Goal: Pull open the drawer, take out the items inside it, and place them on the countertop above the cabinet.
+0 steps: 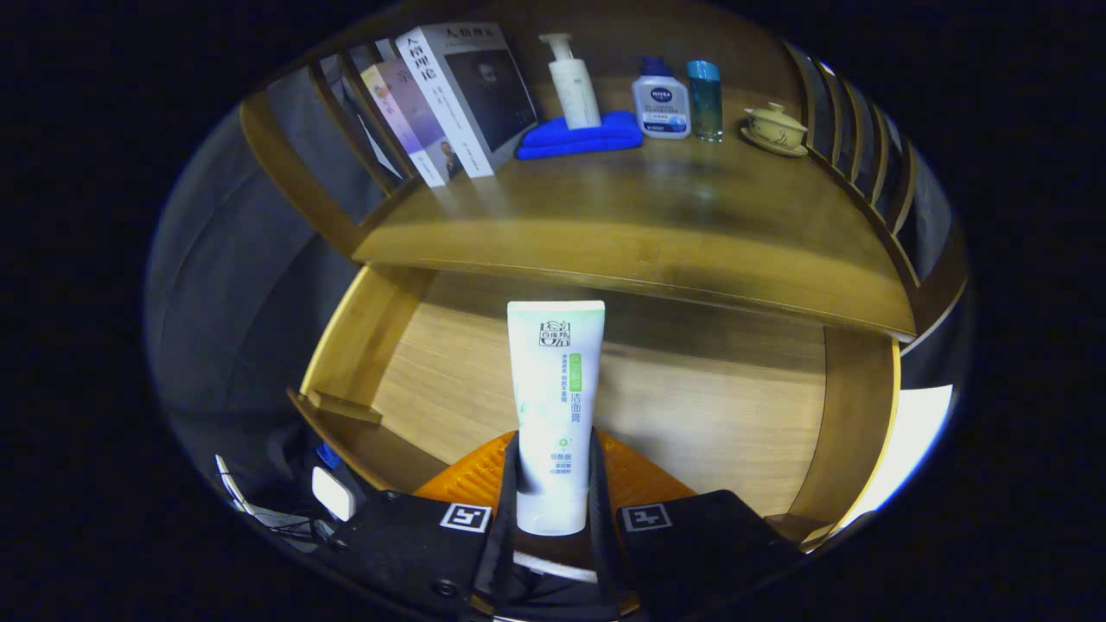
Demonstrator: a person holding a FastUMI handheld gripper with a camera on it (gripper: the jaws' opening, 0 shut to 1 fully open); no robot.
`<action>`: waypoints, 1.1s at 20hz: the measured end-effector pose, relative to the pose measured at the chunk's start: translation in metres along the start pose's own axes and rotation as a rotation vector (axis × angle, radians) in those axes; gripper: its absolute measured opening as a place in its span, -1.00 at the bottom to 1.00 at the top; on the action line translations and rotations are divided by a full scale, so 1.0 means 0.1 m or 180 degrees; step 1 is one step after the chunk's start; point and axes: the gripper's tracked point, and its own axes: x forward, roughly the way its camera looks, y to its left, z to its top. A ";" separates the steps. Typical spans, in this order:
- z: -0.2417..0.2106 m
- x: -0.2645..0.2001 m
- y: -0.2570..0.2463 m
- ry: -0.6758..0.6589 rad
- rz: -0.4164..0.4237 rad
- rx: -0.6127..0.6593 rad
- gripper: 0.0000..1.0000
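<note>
— What is the gripper (pixel 553 484) doing?

— Its two fingers are closed narrowly on one white tube (pixel 556 415), pressing the lower part from both sides. The tube stands upright between them, crimped end up, above the open drawer (pixel 708 406).

— And the drawer?

— Pulled out beneath the countertop (pixel 639 233); its pale wooden floor shows bare beyond the tube.

— What sits on the countertop?

— At the back, two books (pixel 458 104) lean to one side. Beside them lies one folded blue cloth (pixel 579 138), with one white pump bottle (pixel 574 82) standing on it. Just beside the cloth are one white bottle with a blue cap (pixel 661 99) and one clear blue bottle (pixel 705 99), close together. Farther along stands one lidded cup on a saucer (pixel 775 128), apart from the bottles.

— Anything else?

— Slatted wooden rails (pixel 851 147) flank the countertop on both sides.
</note>
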 end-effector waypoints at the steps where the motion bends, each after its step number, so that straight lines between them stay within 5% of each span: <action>1: 0.00 -0.06 0.05 -0.0043 0.0061 0.0020 -0.19; 12: 0.78 -0.48 0.09 -0.0556 0.0077 0.0237 -0.19; 22: 1.54 -0.11 -0.27 -0.0620 -0.0261 0.0613 -0.19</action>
